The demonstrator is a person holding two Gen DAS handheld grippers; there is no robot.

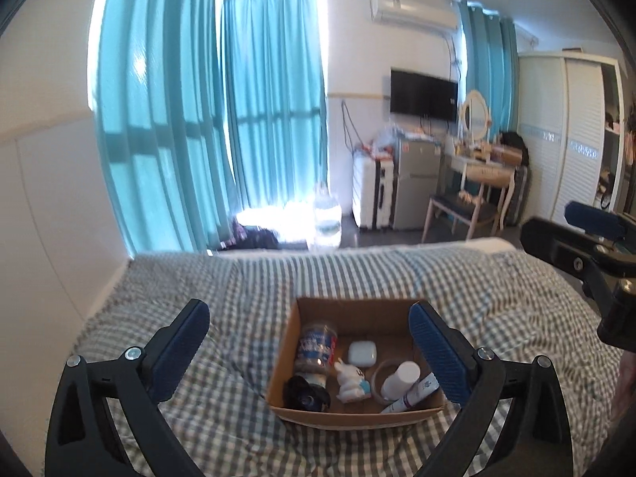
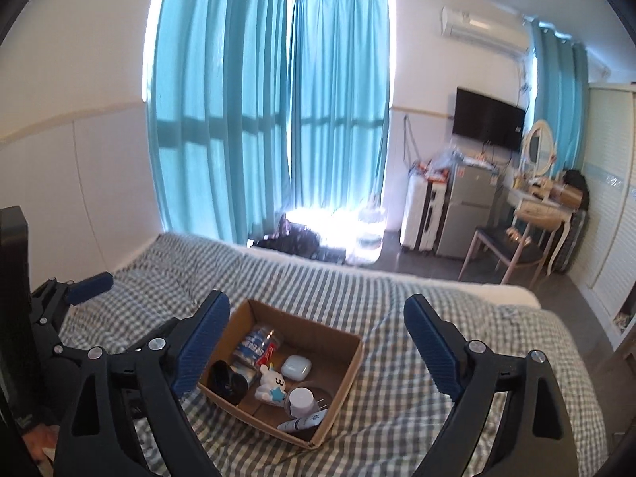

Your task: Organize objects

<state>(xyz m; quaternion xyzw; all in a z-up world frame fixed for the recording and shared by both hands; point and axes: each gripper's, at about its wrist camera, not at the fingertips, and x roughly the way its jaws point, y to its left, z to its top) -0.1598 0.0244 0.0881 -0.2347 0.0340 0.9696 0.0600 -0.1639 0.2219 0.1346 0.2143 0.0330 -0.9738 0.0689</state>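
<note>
the cardboard box (image 1: 357, 413) sits on the checked bed cover (image 1: 198, 278), open top up, at about 6 o'clock in the left wrist view and just left of centre in the right wrist view. inside it, all lying within the walls: a clear plastic bottle (image 1: 316, 348) with a blue label at 10 o'clock of the box floor, a black item (image 1: 306, 395) at 7 o'clock, a white rabbit figure (image 1: 351, 385) near the middle, a white earbud case (image 1: 362, 353) at 12 o'clock, a white-capped container (image 1: 399, 375) and a tube (image 1: 413, 393) toward 4 o'clock.

left gripper (image 1: 308, 351): jaws wide apart, nothing between the pads, held above and short of the box. right gripper (image 2: 316, 349): jaws likewise apart and empty, hanging clear of the box; it also shows at 3 o'clock in the left wrist view.

judgement: the collecting step appears done, since no loose item shows on the bed cover. the task reads as at or near its end. any next move would call for a check of the bed beyond the frame, or a two-sided grip on the box walls to carry it off level.
</note>
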